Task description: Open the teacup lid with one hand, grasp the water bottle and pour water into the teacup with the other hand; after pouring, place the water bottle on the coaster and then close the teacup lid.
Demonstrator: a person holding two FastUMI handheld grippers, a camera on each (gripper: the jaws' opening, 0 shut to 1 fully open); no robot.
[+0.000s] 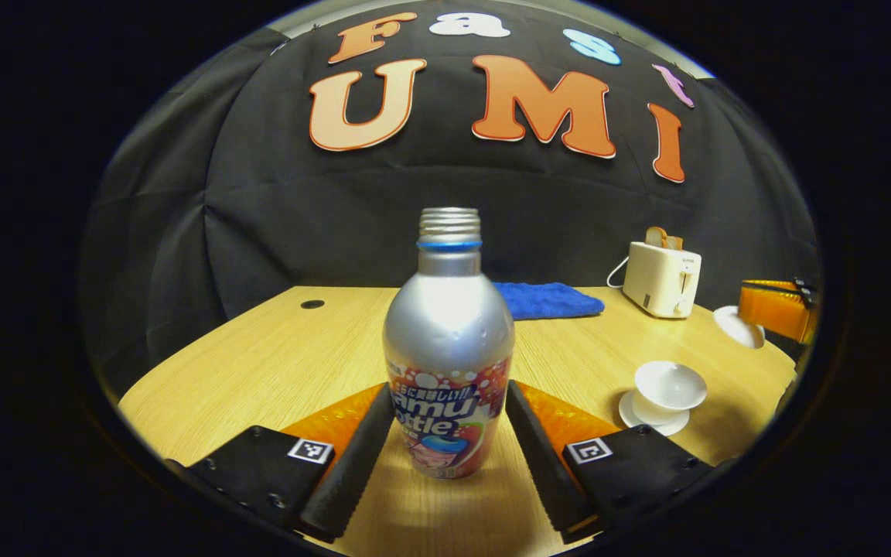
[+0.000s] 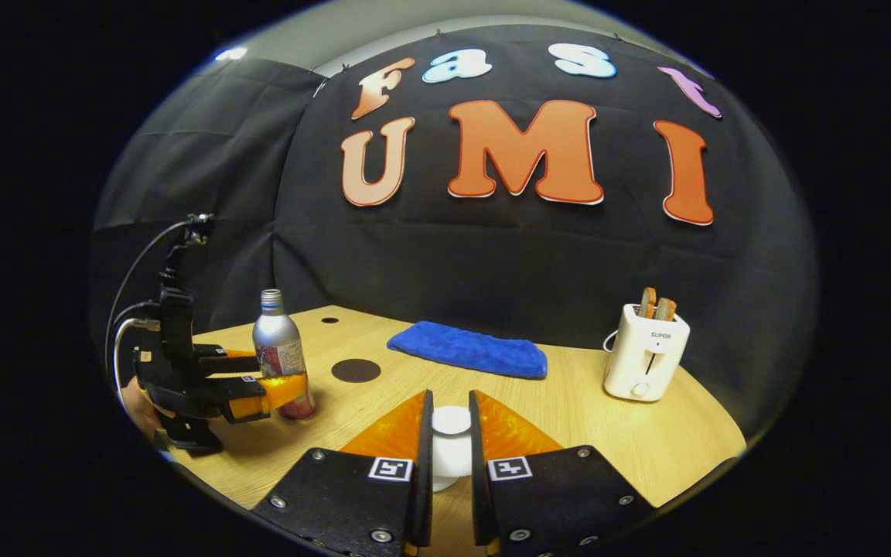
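A silver water bottle [image 1: 449,325] with no cap stands upright on the wooden table [image 1: 275,363]. My left gripper [image 1: 447,391] has a finger against each side of its lower body. In the right gripper view the same bottle [image 2: 275,334] shows at the far left with the left gripper [image 2: 283,391] around it. My right gripper [image 2: 450,398] is shut on the white teacup lid [image 2: 452,433]. The open white teacup [image 1: 670,384] sits on its saucer [image 1: 650,420] to the right, and the lifted lid [image 1: 738,326] hangs beyond it. A dark round coaster [image 2: 356,370] lies just past the bottle.
A blue cloth [image 2: 469,352] lies folded at the back of the table. A white toaster [image 2: 645,352] with bread slices in it stands at the back right. A small dark hole [image 1: 312,304] marks the tabletop at the far left. A hand [image 2: 136,402] holds the left gripper.
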